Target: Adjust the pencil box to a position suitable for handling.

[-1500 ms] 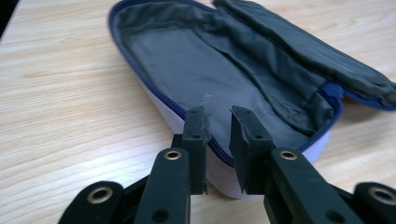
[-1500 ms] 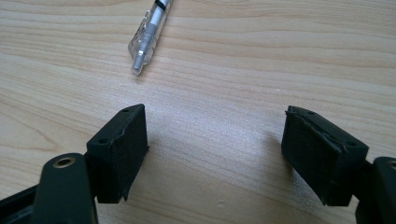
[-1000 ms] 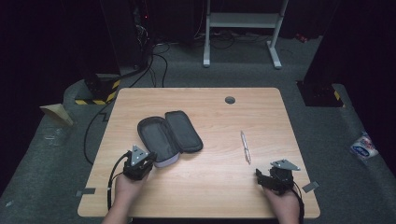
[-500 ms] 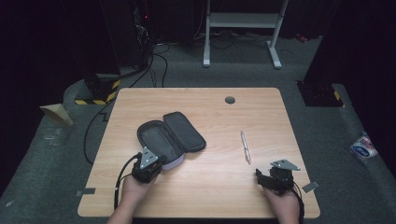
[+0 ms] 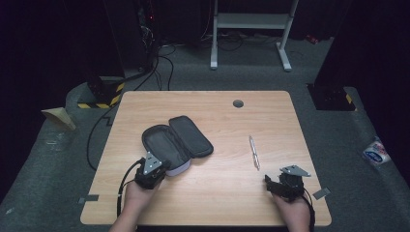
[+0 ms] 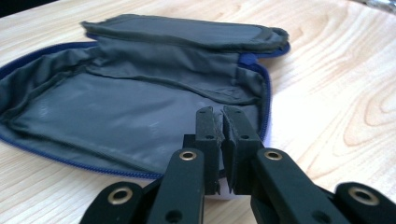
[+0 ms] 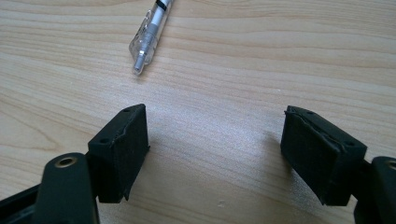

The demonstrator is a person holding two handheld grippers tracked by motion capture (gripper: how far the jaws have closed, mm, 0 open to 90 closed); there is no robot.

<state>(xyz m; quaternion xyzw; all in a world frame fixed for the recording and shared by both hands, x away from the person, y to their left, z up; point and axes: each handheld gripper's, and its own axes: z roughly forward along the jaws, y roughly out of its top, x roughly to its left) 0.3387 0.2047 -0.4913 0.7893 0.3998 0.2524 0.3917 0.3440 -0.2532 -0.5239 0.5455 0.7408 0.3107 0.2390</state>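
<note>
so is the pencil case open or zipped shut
Open: the pencil case lies unzipped with its lid folded back, grey lining showing in the left gripper view; nothing visible inside.

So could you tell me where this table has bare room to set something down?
The far strip around the round hole is bare, as is the near middle between the left gripper and right gripper. It is crowded at the open pencil case, and the pen takes the right.

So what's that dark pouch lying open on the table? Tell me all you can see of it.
The pencil case is soft grey fabric with a blue zipper around its rim. It lies unzipped on the wooden table, both halves spread flat, the inside looking empty. The left gripper, jaws nearly closed, pinches its near edge.
</note>
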